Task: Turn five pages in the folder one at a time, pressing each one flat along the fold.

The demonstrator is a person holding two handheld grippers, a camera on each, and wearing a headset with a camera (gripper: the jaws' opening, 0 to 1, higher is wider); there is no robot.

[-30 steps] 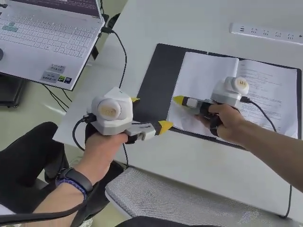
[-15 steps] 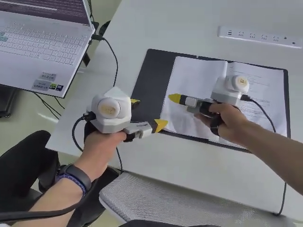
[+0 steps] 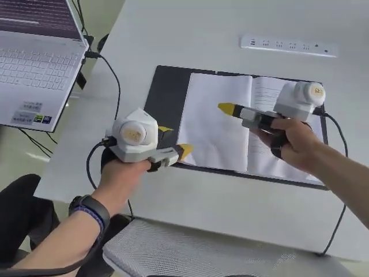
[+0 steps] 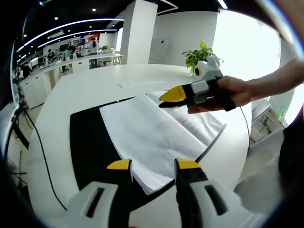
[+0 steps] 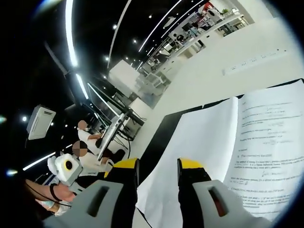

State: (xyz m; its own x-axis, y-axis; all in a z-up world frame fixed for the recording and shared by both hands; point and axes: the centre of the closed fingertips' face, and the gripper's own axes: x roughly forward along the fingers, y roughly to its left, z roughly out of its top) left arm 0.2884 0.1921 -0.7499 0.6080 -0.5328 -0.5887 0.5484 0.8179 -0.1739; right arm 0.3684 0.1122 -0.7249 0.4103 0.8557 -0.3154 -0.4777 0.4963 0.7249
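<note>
A white worktop [image 3: 230,29] is set in a large open office. A power strip [image 3: 288,44] is laid toward its far side, and a laptop [image 3: 29,63] is placed to the left. A grey mesh chair seat [image 3: 190,248] is seen at the near edge. The dark ceiling [image 5: 95,28] is lit by long light strips [image 5: 70,28] and spotlights. Far off, a white column [image 4: 137,31] is flanked on the right by a potted plant [image 4: 200,53] and a bright window [image 4: 242,42]. Rows of desks [image 4: 76,59] are ranged far left.

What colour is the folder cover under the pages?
The folder cover is black; the head view shows it best.
</note>
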